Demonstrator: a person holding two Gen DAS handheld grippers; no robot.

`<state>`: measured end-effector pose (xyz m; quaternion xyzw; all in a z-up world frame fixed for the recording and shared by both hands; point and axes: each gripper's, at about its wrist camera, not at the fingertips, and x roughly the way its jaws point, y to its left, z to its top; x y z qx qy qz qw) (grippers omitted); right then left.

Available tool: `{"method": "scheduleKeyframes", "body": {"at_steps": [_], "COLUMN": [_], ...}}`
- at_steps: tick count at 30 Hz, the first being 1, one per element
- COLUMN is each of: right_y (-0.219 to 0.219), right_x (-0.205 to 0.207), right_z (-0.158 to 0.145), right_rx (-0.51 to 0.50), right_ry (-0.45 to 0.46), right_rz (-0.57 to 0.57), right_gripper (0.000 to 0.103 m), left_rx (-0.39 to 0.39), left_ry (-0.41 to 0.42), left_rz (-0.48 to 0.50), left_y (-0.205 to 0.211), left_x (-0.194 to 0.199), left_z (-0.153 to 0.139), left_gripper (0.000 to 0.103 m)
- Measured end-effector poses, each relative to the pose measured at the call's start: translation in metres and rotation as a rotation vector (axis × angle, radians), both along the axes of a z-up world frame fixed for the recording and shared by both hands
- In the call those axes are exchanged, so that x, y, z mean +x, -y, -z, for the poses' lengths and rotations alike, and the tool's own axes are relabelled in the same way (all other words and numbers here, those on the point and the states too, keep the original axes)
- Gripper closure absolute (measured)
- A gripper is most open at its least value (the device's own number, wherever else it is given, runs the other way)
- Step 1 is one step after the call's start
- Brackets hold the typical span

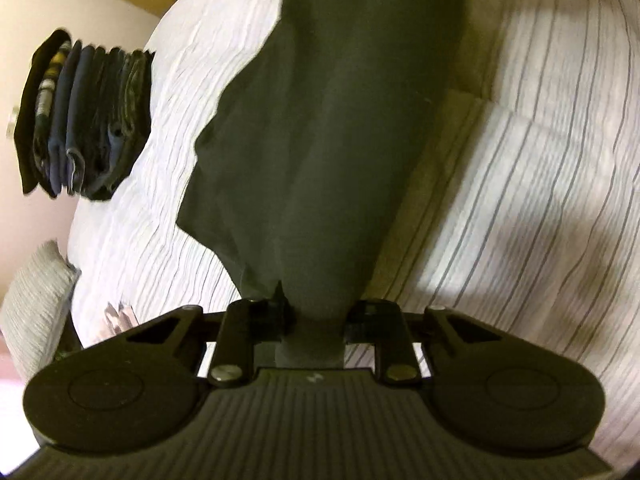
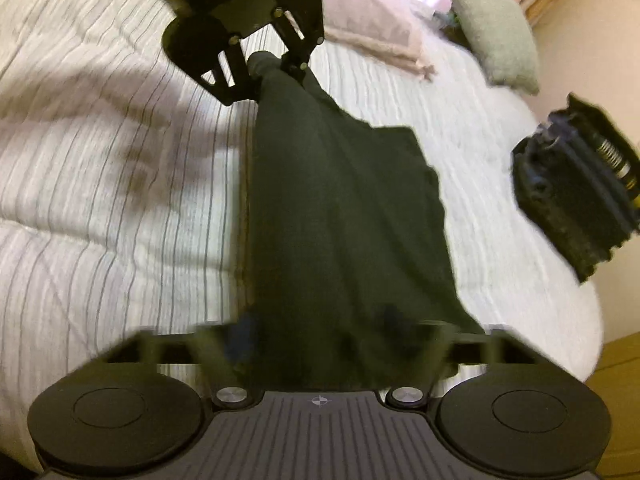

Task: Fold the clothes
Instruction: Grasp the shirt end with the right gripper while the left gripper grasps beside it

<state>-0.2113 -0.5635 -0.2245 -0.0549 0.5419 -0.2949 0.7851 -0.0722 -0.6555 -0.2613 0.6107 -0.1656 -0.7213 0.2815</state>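
Dark green cloth, a matte knit garment (image 1: 320, 128), hangs stretched between the two grippers above a bed. Its surface is smooth and soft, with a few long shallow folds that run along its length. One long edge is straight, the other is ragged and stepped where loose fabric drapes down toward the bedspread (image 1: 520, 160), a white, crinkled cover with thin grey stripes.

The garment's long axis runs from one gripper to the other, straight ahead in both wrist views. It is widest in the middle and narrows to a bunched neck at each end.

In the left wrist view, the left gripper (image 1: 314, 322) is closed tight on one gathered end of the garment, and fabric is pinched between its black fingers. The right wrist view shows this same gripper at the far end of the cloth, tilted, with its round black housings turned up toward the head of the bed.

The right gripper (image 2: 320, 344) holds the opposite end. The cloth covers its fingers and the view is blurred there, but fabric passes down between them and is drawn taut, so it grips the garment too.

A stack of folded clothes (image 1: 84, 116), dark blues and blacks in ribbed layers, sits near the bed's edge, well apart from the garment. A grey textured pillow (image 2: 496, 32) and a pale pink pillow (image 2: 376, 24) lie at the head.
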Motion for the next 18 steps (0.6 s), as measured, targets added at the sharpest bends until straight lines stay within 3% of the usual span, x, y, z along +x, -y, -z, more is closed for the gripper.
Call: {"method": "scheduleKeyframes", "body": {"at_steps": [3, 8, 9, 10, 12, 18], "right_y": [-0.003, 0.001, 0.003, 0.006, 0.009, 0.007], "right_x": [0.006, 0.012, 0.011, 0.007, -0.002, -0.026], "right_z": [0.007, 0.036, 0.04, 0.04, 0.035, -0.021], "right_rx": [0.016, 0.01, 0.007, 0.026, 0.056, 0.043], "right_ry": [0.008, -0.067, -0.08, -0.081, -0.082, -0.088], "right_rz": [-0.011, -0.014, -0.005, 0.004, 0.012, 0.006], "right_gripper": [0.023, 0.024, 0.036, 0.058, 0.082, 0.086], "left_rx": [0.032, 0.081, 0.089, 0.098, 0.12, 0.159], "left_ry": [-0.042, -0.119, -0.133, -0.148, -0.172, -0.196], "left_rz": [-0.051, -0.137, -0.15, -0.164, -0.186, -0.199], "left_y": [0.005, 0.011, 0.011, 0.01, 0.008, -0.015], "left_x": [-0.001, -0.002, -0.002, -0.002, -0.001, -0.008], "left_z": [-0.013, -0.034, -0.038, -0.042, -0.05, -0.071], "left_gripper": [0.085, 0.085, 0.085, 0.085, 0.085, 0.085]}}
